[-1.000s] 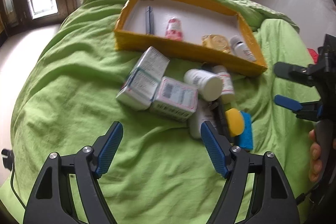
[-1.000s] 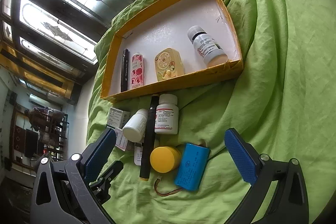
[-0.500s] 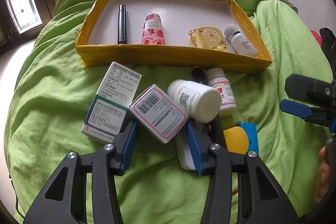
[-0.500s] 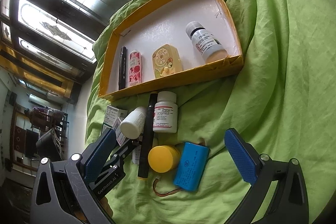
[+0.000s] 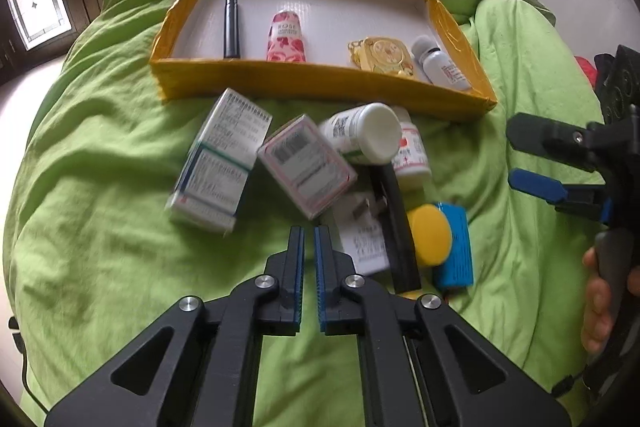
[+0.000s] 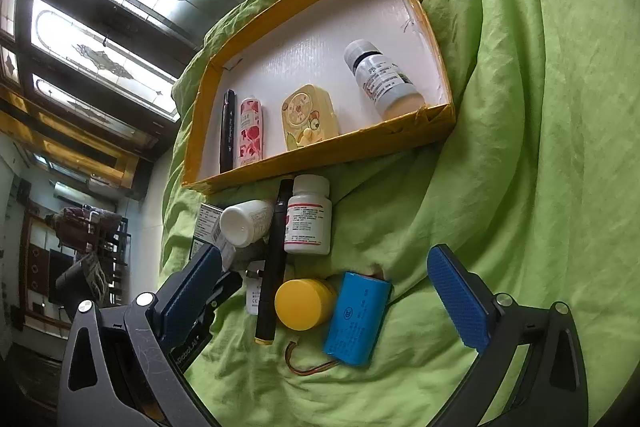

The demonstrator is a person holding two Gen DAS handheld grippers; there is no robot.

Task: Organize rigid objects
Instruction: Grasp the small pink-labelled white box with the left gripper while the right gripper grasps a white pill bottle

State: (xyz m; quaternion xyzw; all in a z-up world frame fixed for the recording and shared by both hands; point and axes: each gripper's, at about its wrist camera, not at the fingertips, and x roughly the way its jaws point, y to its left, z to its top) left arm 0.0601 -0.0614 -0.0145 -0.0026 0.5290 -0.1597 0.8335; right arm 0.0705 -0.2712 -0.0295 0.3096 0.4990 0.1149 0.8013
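Observation:
A yellow tray [image 5: 320,79] [image 6: 320,155] on the green quilt holds a black pen [image 5: 232,27], a rose tube [image 5: 286,37], a yellow compact [image 5: 384,57] and a small bottle [image 5: 440,67]. In front lies a heap: two medicine boxes [image 5: 218,163] [image 5: 306,165], two white bottles [image 5: 366,135] [image 6: 308,217], a black marker [image 6: 274,263], a yellow round tin [image 6: 304,303] and a blue battery pack [image 6: 356,319]. My left gripper [image 5: 308,239] is shut and empty, just short of the pink-edged box. My right gripper [image 6: 328,287] is open over the tin and battery.
The green quilt [image 5: 100,187] slopes away on all sides. Windows and dark wood frames stand behind the tray. A white charger [image 5: 362,235] lies under the marker. The right gripper and the hand holding it show at the right of the left wrist view [image 5: 560,163].
My left gripper has closed from wide open to shut without taking hold of anything, and the pink-edged box has shifted. The right gripper has stayed open, drifting slightly closer to the heap.

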